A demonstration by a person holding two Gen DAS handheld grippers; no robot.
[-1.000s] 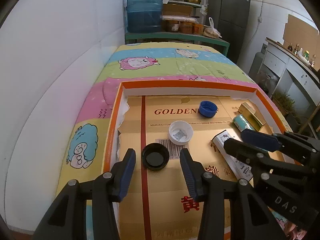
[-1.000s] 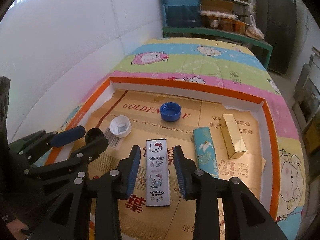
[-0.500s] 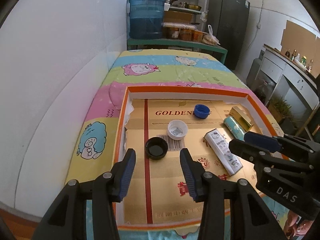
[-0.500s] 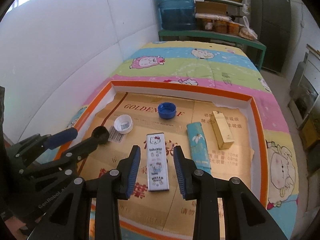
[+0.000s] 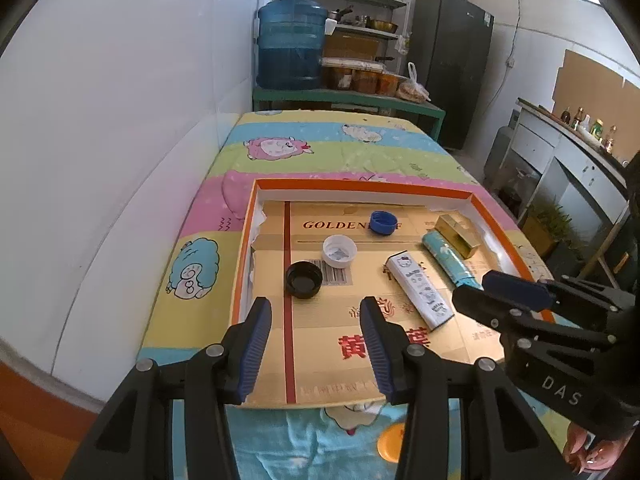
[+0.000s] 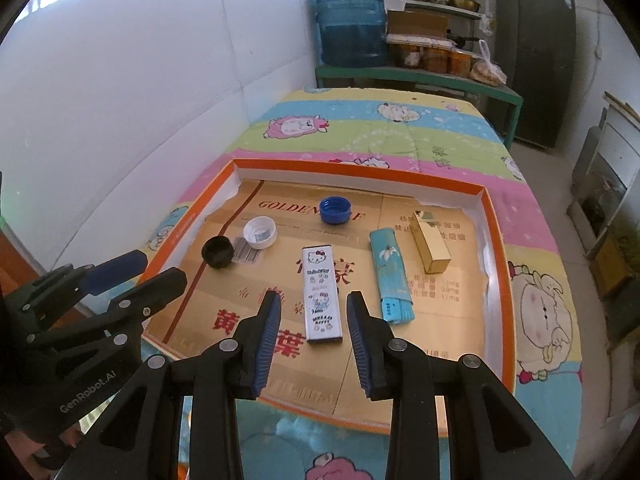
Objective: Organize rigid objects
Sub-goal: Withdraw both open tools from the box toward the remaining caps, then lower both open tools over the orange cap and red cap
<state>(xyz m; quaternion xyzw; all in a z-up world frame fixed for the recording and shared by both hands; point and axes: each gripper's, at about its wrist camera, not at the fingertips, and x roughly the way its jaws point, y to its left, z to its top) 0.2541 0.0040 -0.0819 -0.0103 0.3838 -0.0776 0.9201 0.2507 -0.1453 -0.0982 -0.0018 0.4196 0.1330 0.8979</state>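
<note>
A: Left view first. Both tools have pulled back over the last second; the tray [image 5: 496, 216] has shrunk toward mid-frame and its near edge now shows at the bottom. The left gripper [image 5: 316, 344] hangs spread wide and empty, low centre, short of the black cap [image 5: 304, 279].

B: So nothing grabbed?

A: Nothing. Black cap, white cap [image 5: 339, 251] and blue cap [image 5: 383, 222] run in a slanting line from centre up toward the tray's far wall. On the right lie three boxes: the kitty box [image 5: 418, 290], the teal box [image 5: 448, 256], the gold box [image 5: 458, 230]. The caps and boxes look sorted, so I read this retreat as a wrap-up, or a pause before a fresh pick.

B: And the right view?

A: The right gripper [image 6: 313, 344] is lower centre, parted and empty, the kitty box's [image 6: 322, 292] near end lying between its tips. The teal box [image 6: 390, 276] and gold box [image 6: 432, 240] lie well apart here, a gap the left view squeezes shut. The caps sit upper left.

B: Anything only one camera gets?

A: The left view shows the right gripper side-on at right, with fingers [image 5: 576, 446] at the corner; its opening can't be judged from there. The right view shows the left gripper [image 6: 158, 268] at lower left, opening likewise unclear.
</note>
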